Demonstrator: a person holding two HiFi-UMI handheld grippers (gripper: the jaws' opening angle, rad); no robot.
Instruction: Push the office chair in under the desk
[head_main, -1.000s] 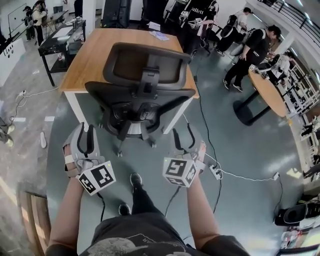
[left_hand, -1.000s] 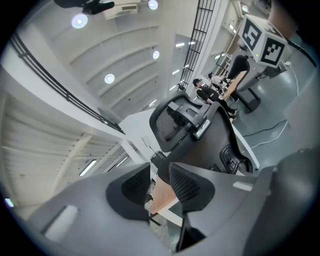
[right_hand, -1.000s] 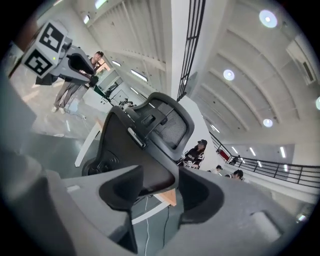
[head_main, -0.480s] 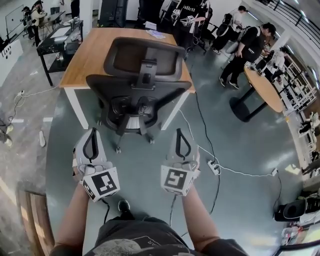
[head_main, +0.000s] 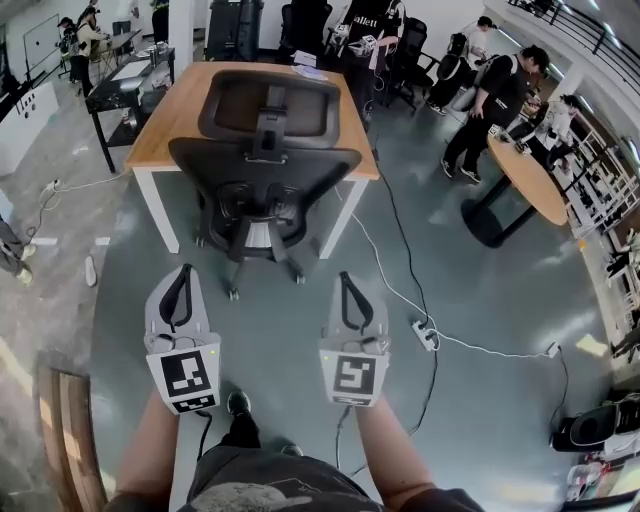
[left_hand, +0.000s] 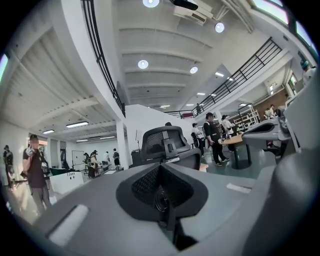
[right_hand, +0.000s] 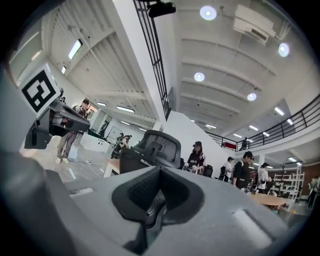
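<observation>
The black mesh office chair (head_main: 265, 160) stands with its back to me at the near edge of the wooden desk (head_main: 165, 115), its seat partly below the top. Both grippers hover over the grey floor, well short of the chair and touching nothing. My left gripper (head_main: 184, 270) is shut and empty, and so is my right gripper (head_main: 346, 276). The left gripper view shows the shut jaws low in the picture with the chair (left_hand: 165, 145) ahead. In the right gripper view the chair (right_hand: 156, 146) also lies ahead, past the shut jaws.
A white power strip (head_main: 425, 335) with cables lies on the floor to the right. A round wooden table (head_main: 530, 175) and several people stand at the back right. A black bench (head_main: 120, 80) is at the back left. My shoes (head_main: 238, 403) are below the grippers.
Both grippers have drawn back from the chair towards me and their jaws have closed. The chair now sits farther from them, closer in at the desk.
</observation>
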